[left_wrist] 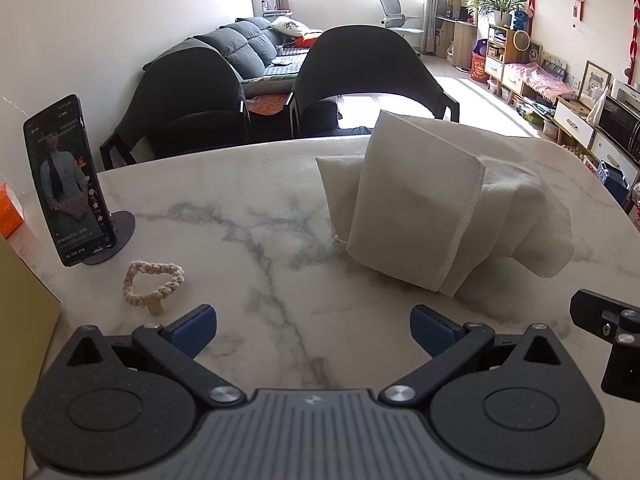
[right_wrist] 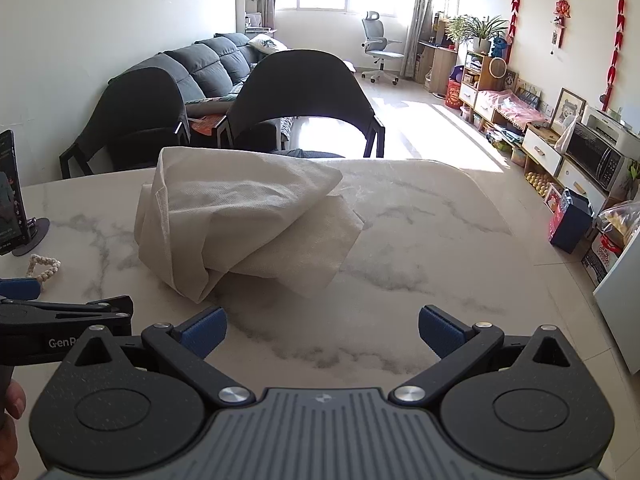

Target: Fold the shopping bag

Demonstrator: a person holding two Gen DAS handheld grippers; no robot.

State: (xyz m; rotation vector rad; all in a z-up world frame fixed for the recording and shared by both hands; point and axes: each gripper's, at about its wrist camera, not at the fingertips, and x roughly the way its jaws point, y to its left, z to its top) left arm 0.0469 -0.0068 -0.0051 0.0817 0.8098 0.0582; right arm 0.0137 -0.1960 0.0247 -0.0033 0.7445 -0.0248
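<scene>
My left tongs (left_wrist: 313, 332) are spread wide and hold nothing. My right tongs (right_wrist: 322, 332) are spread wide too, with nothing in them. The white shopping bag (left_wrist: 432, 208) lies crumpled on the marble table (left_wrist: 240, 240), at about 1 o'clock from my left tongs and 11 o'clock from my right ones, not touching either. A phone on a stand (left_wrist: 68, 184) is at 10 o'clock from my left tongs, with a little rope loop (left_wrist: 154, 280) near it.
</scene>
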